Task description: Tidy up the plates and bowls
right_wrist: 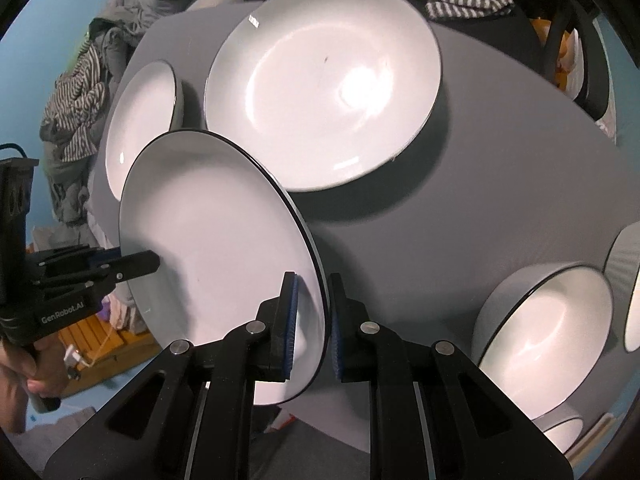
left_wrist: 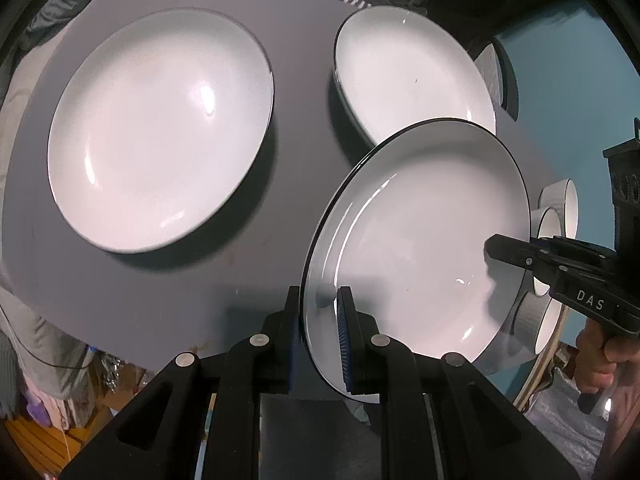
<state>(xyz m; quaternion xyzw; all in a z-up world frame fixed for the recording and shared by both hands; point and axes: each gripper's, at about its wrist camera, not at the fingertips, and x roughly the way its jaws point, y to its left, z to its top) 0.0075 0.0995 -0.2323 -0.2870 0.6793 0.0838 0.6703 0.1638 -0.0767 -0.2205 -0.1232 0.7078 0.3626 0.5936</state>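
Left wrist view: left hand-held gripper (left_wrist: 319,338) clamped on the near rim of a white, dark-edged held plate (left_wrist: 420,248), blue pads pressed on both faces. Plate tilted, lifted off the grey table (left_wrist: 160,300). Right hand-held gripper (left_wrist: 504,250) reaching in from the right, gripping the opposite rim; upper finger lying on the plate's face, lower one hidden behind it. Farther back on the table, a left plate (left_wrist: 160,128) lying flat, and a far plate (left_wrist: 412,76) to its right, partly covered by the held plate. Bowls (left_wrist: 558,216) at the right edge, mostly hidden behind the held plate and the right hand-held gripper.

Right wrist view: right hand-held gripper (right_wrist: 310,326) closed around the held plate's (right_wrist: 216,232) rim, one pad on each face. Left hand-held gripper (right_wrist: 144,262) coming in from the left, gripping the far rim, held in a person's hand (right_wrist: 24,368). Beyond, a large plate (right_wrist: 320,92) flat on the table (right_wrist: 500,180), with another plate (right_wrist: 140,120) to its left, partly hidden by the held one. White bowl (right_wrist: 548,340) with a dark rim on the table at lower right, more bowls cut off at the frame's edge beside it.
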